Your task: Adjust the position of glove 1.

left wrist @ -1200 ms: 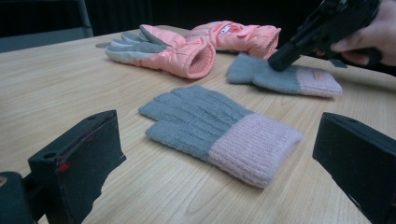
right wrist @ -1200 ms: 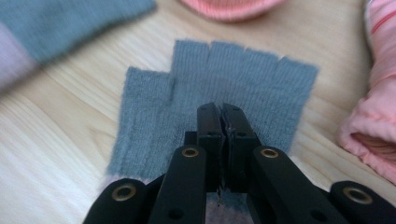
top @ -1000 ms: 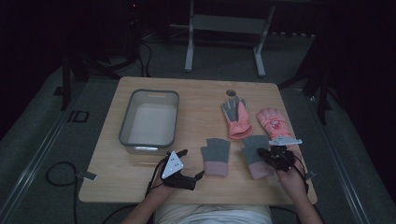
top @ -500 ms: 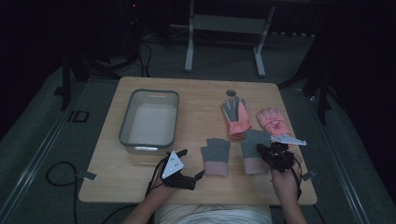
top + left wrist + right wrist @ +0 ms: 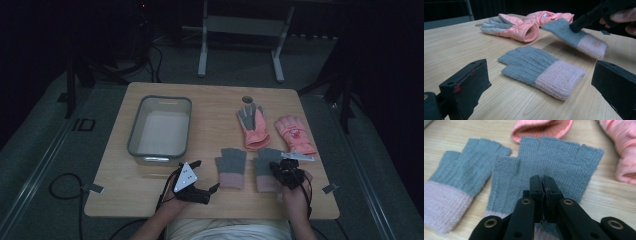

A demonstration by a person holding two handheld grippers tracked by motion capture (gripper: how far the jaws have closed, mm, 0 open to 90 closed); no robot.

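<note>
At four o'clock, my right claw [image 5: 543, 185] pinches the grey knit glove [image 5: 554, 167] thinly; jerking could slip it free.

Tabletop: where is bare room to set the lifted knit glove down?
Bare wood lies between the bin and the orange glove, and along the table's near-left edge. The right half is crowded with gloves and the right gripper.
</note>
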